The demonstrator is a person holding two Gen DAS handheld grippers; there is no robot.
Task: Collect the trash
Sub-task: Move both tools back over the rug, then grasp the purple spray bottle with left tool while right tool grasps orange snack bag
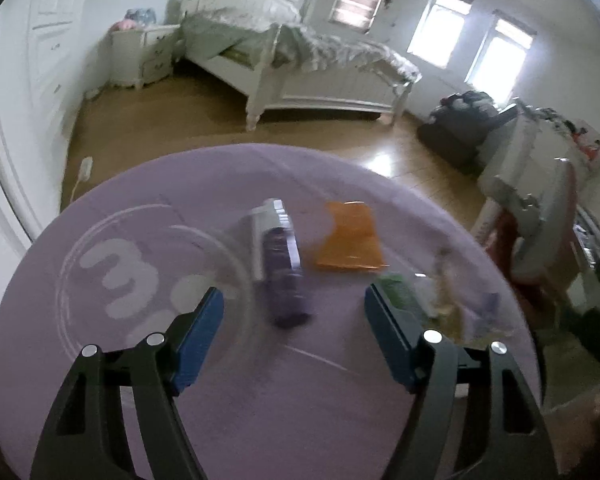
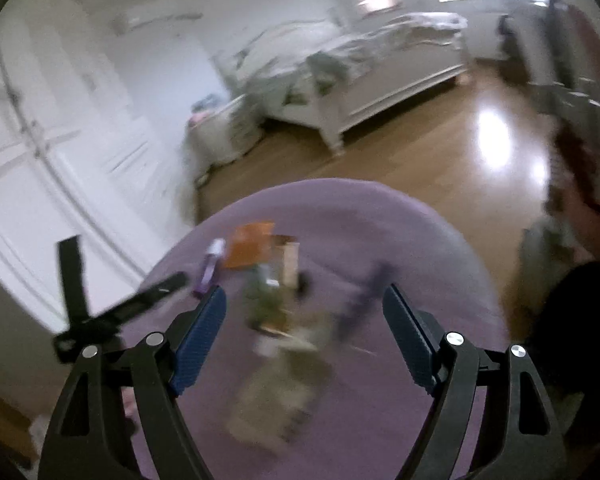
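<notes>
Trash lies scattered on a round purple table [image 1: 148,360] that fills the lower part of both wrist views: a purple-and-white packet [image 1: 278,268], an orange wrapper [image 1: 348,240] just beside it, and a green wrapper [image 1: 398,294] near the table's right side, with some blurred, pale scraps next to it that cannot be made out. The tabletop carries a faint white ring-and-squiggle print on its left half. Around the table is a bedroom with a shiny wooden floor [image 1: 172,120], a white-framed bed [image 1: 300,64] with rumpled bedding, a white nightstand [image 1: 142,54] beside it, white wardrobe doors [image 2: 60,152] along one wall, and bright windows [image 1: 472,36] on the far wall. The left gripper [image 1: 294,306] hovers above the table with its blue-padded jaws spread wide, the purple packet lying between and beyond them, untouched. The right gripper [image 2: 304,308] likewise stands wide apart over the blurred litter, gripping nothing. Both views are smeared by motion.
</notes>
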